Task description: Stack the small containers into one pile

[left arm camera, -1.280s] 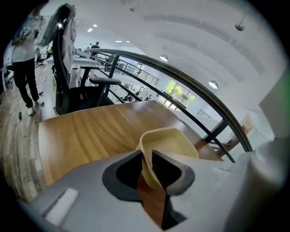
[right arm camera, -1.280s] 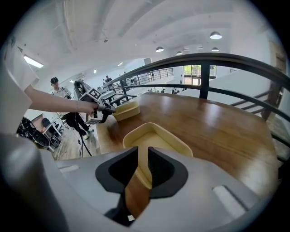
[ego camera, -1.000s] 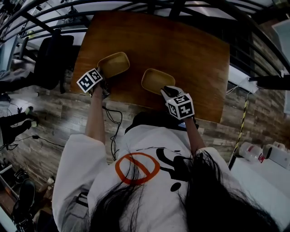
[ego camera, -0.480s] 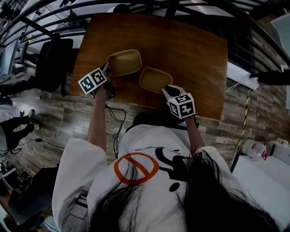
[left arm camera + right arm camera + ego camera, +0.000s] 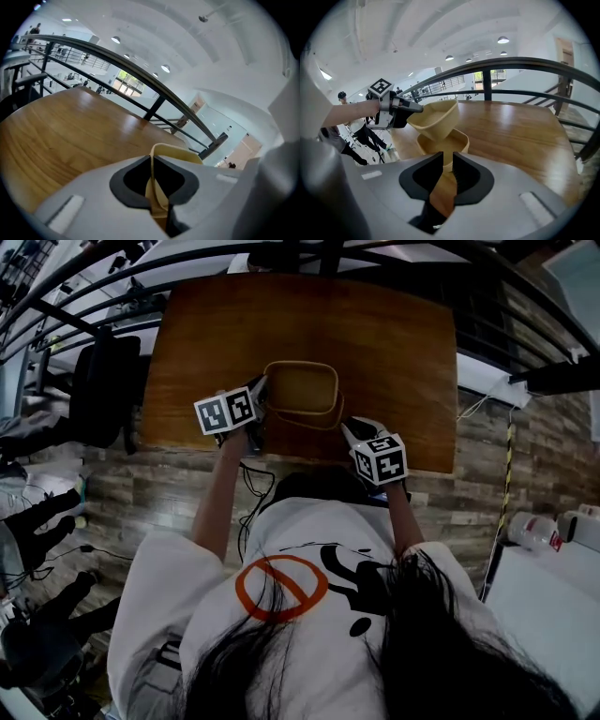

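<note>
Two tan plastic containers are on show over a brown wooden table [image 5: 394, 352]. My left gripper [image 5: 258, 395] is shut on the left rim of the upper container [image 5: 300, 385] and holds it in the air, tilted, just above the lower container [image 5: 314, 421]. In the left gripper view the thin wall of that container [image 5: 180, 152] runs between the left gripper's [image 5: 152, 164] jaws. My right gripper [image 5: 446, 161] is shut on the near rim of the lower container [image 5: 457, 140], which sits on the table. The upper container [image 5: 436, 122] hangs over it, with the left gripper [image 5: 415, 108] at its left.
The table's front edge lies just below both grippers, close to the person's body. A dark chair [image 5: 103, 381] stands off the table's left end. Metal railings [image 5: 525, 63] run behind the table. Bare tabletop spreads to the right and the back.
My left gripper has carried its container to the right and upward, from beside the other container to just above it. The right gripper has stayed at the lower container's near rim.
</note>
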Tool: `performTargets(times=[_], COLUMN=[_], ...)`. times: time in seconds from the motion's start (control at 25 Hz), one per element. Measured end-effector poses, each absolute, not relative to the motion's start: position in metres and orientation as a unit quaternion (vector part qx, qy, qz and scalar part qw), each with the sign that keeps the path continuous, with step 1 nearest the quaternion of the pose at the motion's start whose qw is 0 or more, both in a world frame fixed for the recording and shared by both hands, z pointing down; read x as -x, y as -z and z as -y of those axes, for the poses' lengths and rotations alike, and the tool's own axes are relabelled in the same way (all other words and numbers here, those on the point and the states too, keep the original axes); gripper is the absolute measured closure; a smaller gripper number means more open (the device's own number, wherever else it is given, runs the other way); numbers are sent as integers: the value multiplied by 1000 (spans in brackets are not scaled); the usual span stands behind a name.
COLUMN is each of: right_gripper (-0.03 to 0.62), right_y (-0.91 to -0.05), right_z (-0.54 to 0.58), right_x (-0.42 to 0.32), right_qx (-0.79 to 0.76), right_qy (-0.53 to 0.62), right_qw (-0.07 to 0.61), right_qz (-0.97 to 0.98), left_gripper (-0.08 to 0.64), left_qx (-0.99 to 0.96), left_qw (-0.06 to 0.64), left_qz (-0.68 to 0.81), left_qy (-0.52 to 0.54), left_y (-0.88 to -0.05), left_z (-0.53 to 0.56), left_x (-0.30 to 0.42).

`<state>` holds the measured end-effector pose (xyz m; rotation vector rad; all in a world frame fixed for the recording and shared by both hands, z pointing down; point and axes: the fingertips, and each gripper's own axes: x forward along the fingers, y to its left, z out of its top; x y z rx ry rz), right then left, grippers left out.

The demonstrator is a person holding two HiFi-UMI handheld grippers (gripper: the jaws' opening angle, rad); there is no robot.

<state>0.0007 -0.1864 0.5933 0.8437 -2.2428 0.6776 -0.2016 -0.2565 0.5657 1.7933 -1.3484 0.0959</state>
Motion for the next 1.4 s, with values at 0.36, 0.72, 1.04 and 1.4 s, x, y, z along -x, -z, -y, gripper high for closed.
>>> performTargets(times=[0.36,0.72,1.04,1.4], right_gripper=[508,508,508,508], right_y=[-594,-593,-594,-592], right_z=[175,172,168,166], right_x=[-29,-43,-40,-43], right_qx=[-343,-348,-342,-349], right_qy=[-271,-273,-270,-269], right_qw=[315,314,319,320], right_qz=[842,840,842,839], left_gripper=[543,545,544,429], left_qx=[-746,-741,-715,-732], left_qw=[399,355,378,350], left_qz=[511,532,561,555], left_qy=[-153,-205,-176,-186], left_y=[-590,-592,-603,-598], left_z=[246,248,247,245], left_x=[152,153,168,165])
